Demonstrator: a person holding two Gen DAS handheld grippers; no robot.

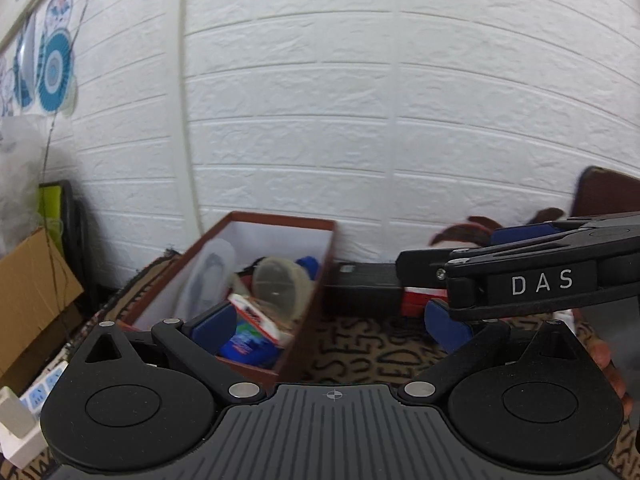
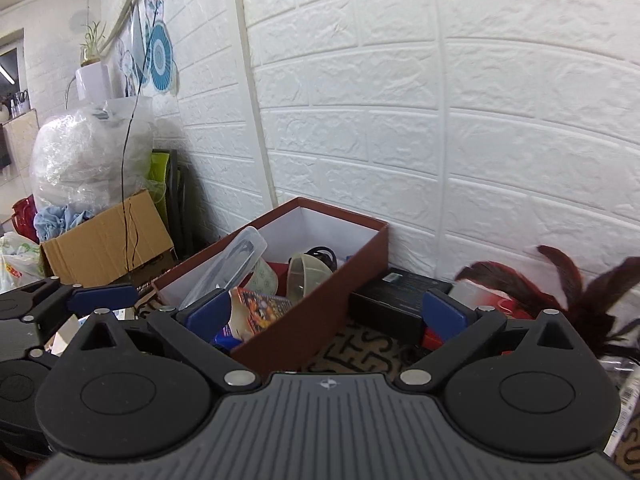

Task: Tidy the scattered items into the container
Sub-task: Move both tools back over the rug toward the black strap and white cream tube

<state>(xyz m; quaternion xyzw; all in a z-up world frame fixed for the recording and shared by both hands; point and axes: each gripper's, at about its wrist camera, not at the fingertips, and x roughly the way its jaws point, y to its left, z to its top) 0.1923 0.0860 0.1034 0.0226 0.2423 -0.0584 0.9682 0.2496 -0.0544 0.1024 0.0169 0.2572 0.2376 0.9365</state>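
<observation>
Beside wall, box [image 2: 320,300] holds clutter; my left gripper [image 1: 332,326] spread wide, right gripper [image 2: 326,314] spread too, black case [image 2: 394,300] alongside box.

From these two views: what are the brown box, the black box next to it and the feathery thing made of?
Brown box: looks like matte cardboard, thin straight walls, white lining inside.
Black box: probably printed card packaging, matte with sharp edges and a small label; could be plastic.
Feathery thing: real or synthetic feathers, dark red-brown, wispy frayed edges. Cannot tell which.
</observation>
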